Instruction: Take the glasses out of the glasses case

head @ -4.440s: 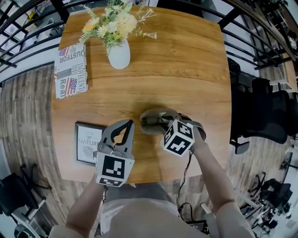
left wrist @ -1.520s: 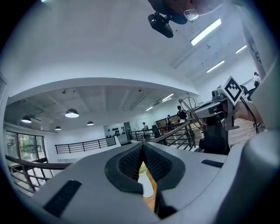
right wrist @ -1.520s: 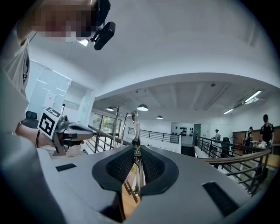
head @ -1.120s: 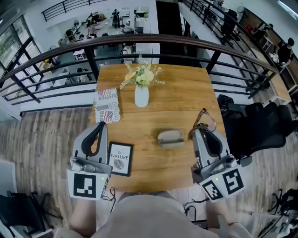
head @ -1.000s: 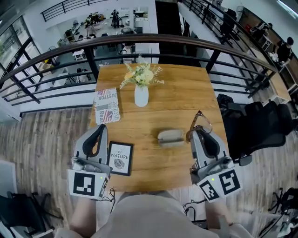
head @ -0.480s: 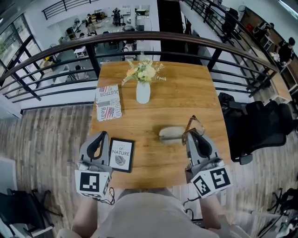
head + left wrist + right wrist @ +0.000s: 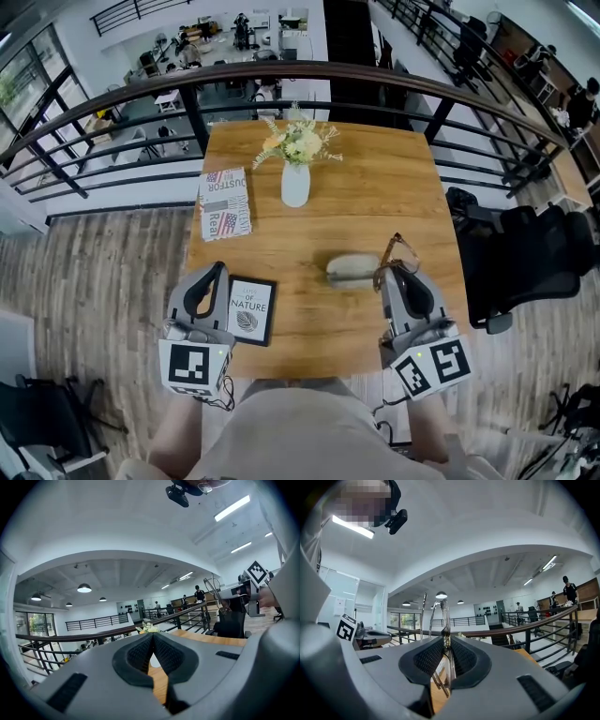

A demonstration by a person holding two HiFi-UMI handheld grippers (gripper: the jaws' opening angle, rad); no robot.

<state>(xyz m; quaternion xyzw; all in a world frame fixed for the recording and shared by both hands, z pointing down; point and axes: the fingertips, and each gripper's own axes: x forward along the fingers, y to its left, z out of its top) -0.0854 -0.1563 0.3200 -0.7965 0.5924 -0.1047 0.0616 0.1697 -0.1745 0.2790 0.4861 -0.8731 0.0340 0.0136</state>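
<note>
The grey glasses case lies closed on the wooden table, near its front edge. My right gripper is shut on the thin-framed glasses, held in the air just right of the case; in the right gripper view the glasses stand upright between the pads. My left gripper hovers at the table's front left, jaws together with nothing between them, and the left gripper view shows its pads closed on each other.
A white vase of flowers stands mid-table at the back. A folded newspaper lies at the left edge, a framed "Nature" print at the front left. A black railing runs behind the table; office chairs stand at the right.
Both grippers have sunk a little toward the table over the last second, the right one still holding the glasses. Several seconds ago the right gripper was at the open case.
</note>
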